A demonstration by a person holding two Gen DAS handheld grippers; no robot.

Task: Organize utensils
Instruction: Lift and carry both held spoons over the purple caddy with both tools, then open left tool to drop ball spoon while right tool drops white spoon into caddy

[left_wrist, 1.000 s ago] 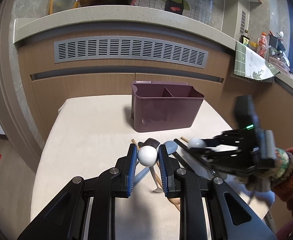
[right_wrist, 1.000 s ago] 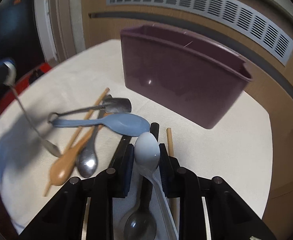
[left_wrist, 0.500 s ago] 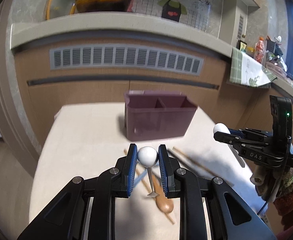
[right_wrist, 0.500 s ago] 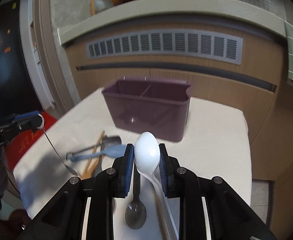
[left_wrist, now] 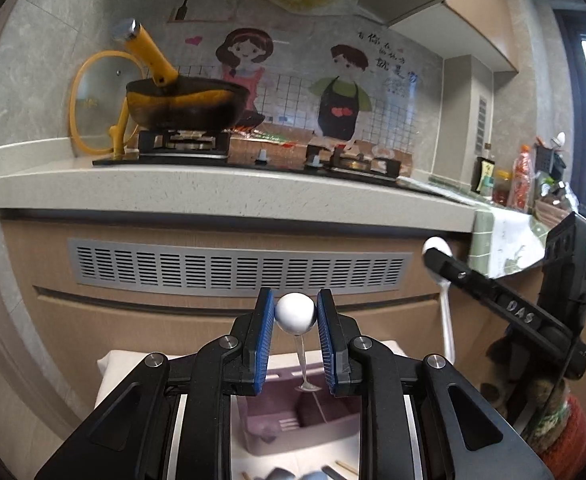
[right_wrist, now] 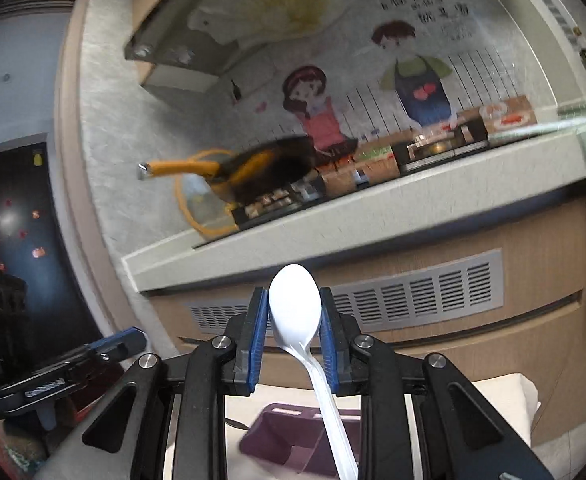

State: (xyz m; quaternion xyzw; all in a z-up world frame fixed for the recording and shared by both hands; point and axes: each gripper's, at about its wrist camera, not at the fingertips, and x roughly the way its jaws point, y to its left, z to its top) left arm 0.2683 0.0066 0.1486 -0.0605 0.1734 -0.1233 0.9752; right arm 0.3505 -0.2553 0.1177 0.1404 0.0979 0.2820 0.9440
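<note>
Spoons: both grippers' jaws clamp white plastic spoons (left_wrist: 294, 313) (right_wrist: 295, 304) by their bowls, handles dangling over the purple two-compartment plastic caddy (left_wrist: 313, 412) at 6 o'clock; I'd line the handles up before letting go.

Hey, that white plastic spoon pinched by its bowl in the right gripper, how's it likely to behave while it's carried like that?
The white plastic spoon looks thin, so probably very light and a bit bendy along its handle. The right gripper pinches only the curved, glossy bowl, so it may pivot or slip. With its long handle hanging free toward the purple plastic utensil holder, expect some swinging.
</note>
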